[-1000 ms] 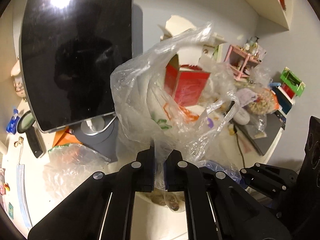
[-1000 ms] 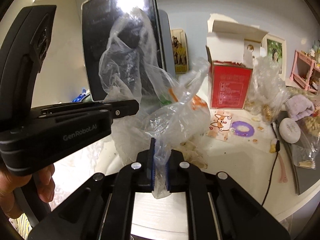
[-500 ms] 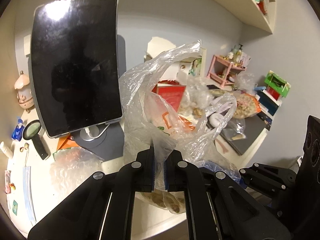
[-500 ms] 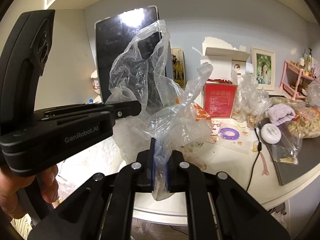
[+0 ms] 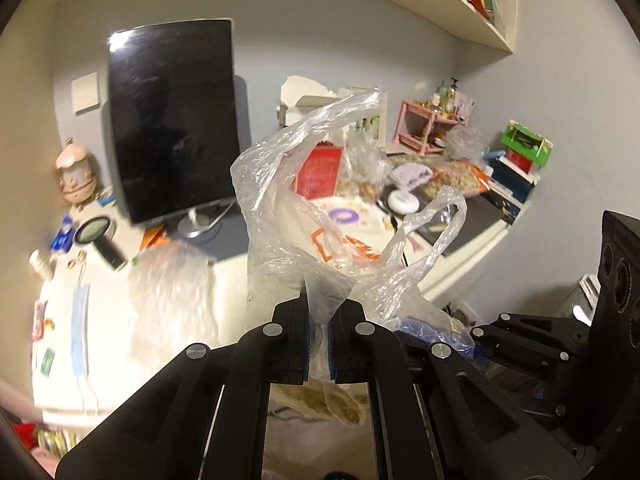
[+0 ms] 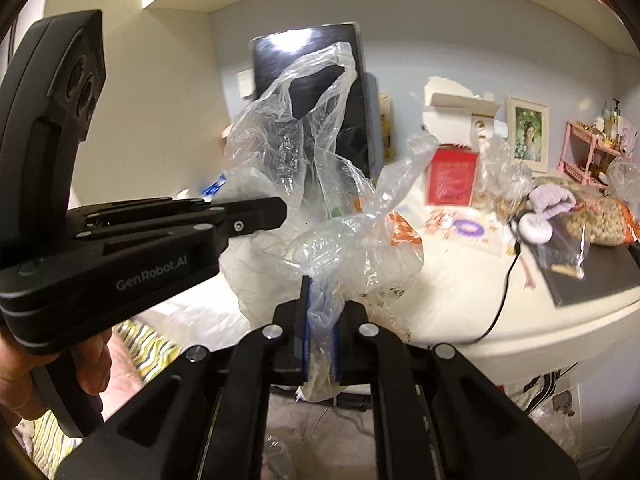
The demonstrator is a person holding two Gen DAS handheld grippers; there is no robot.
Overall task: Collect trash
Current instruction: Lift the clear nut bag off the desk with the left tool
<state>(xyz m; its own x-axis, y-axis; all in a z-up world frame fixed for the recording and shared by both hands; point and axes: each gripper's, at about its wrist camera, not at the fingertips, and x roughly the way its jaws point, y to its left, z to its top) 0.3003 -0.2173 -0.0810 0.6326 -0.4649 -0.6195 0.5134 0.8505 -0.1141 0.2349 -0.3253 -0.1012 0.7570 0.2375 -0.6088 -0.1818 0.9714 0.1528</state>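
A clear plastic trash bag [image 5: 288,216] with orange print hangs in the air in front of the desk, held by both grippers. My left gripper [image 5: 318,340] is shut on one side of the bag's rim. My right gripper [image 6: 320,340] is shut on the other side of the bag [image 6: 320,208]. In the right wrist view the left gripper [image 6: 256,216] shows at the left, held by a hand. Scraps show through the bag's bottom [image 5: 336,400]. The bag's handles stick up loose.
A white desk [image 6: 460,300] carries a dark monitor [image 5: 172,120], a red box [image 6: 452,176], bags of nuts [image 6: 600,220], a white round case [image 6: 534,228], a black cable [image 6: 504,292] and a pink rack [image 5: 428,124]. Bubble wrap [image 5: 168,280] and a magnifier [image 5: 100,236] lie on the left.
Both grippers have pulled back and away from the desk with the bag held between them. The monitor and the red box now look smaller and farther off.
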